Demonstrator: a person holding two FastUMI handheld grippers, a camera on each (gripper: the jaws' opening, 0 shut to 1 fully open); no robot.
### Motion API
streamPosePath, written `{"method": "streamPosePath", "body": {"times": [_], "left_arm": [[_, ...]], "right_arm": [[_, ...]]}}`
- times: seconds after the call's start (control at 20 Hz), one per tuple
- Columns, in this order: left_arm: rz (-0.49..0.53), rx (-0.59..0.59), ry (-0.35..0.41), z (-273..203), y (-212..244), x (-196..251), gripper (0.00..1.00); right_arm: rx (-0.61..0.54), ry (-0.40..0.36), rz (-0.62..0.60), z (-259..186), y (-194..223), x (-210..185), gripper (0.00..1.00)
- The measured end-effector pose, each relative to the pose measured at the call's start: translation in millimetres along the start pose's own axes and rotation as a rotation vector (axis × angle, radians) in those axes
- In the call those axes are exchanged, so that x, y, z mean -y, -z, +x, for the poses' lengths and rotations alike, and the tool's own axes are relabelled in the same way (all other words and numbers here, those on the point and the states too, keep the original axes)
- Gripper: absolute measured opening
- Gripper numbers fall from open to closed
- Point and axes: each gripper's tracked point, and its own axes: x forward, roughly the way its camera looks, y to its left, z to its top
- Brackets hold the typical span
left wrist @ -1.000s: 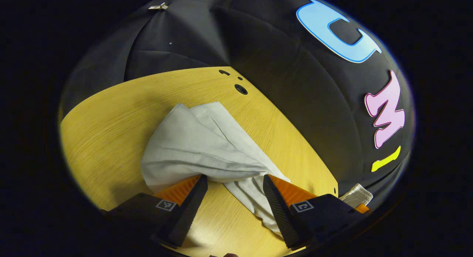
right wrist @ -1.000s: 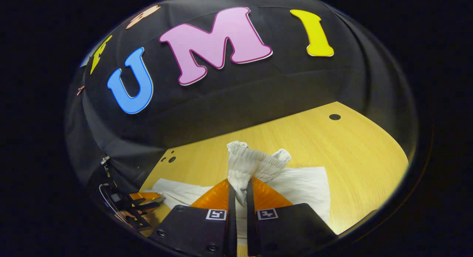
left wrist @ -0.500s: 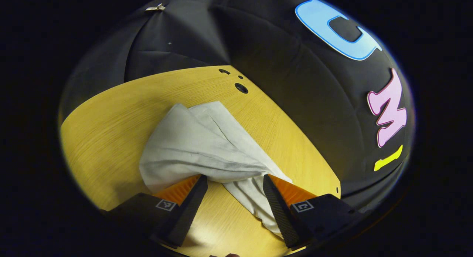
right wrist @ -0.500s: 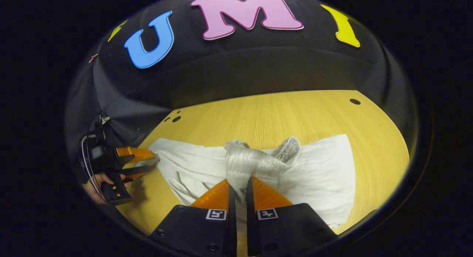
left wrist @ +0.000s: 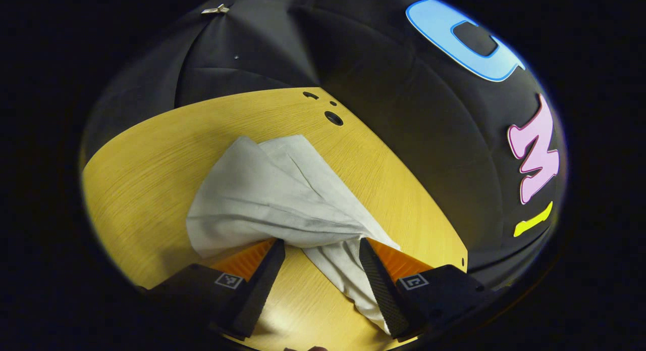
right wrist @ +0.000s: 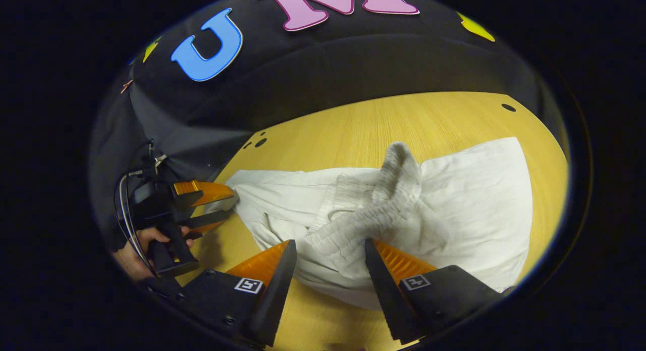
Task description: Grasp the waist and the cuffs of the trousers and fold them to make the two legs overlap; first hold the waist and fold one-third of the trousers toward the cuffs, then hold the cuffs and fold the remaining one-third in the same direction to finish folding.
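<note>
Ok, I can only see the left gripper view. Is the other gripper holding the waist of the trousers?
Observer: No. The right gripper is open, and the ribbed waistband lies loose between its fingers.
Operator: So where is the waistband sitting?
Observer: It is folded over on top of the trousers, near their middle, not on the bare table.

You get bright overhead light on the table (left wrist: pixel 151 159), with a glare patch by the left gripper (left wrist: pixel 318 260). The booth wall (right wrist: pixel 353 68) stays dim. Fisheye bending curves all edges (focus stays sharp centrally).
</note>
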Motion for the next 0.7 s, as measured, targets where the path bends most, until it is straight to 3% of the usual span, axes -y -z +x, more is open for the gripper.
{"method": "streamPosePath", "body": {"times": [0.15,0.35,0.55,0.65,0.7], "left_arm": [[0.012,0.002,-0.016,3.0,1.2,0.8,0.94],[0.022,0.007,-0.041,5.5,0.9,0.1,0.92],[0.024,-0.014,-0.113,11.1,0.1,-0.5,0.87],[0.031,-0.031,-0.137,19.2,0.1,3.0,0.82],[0.041,-0.051,-0.155,25.4,1.1,1.2,0.68]], "right_arm": [[0.053,-0.077,0.01,-26.6,-20.0,-15.7,0.95],[0.101,-0.024,0.054,-74.0,-35.5,10.9,0.96],[0.086,0.055,0.068,-123.5,-28.9,48.2,0.96],[0.079,0.09,0.063,-144.2,-24.8,64.6,0.96],[0.08,0.102,0.067,-153.7,-23.4,69.7,0.96]]}}
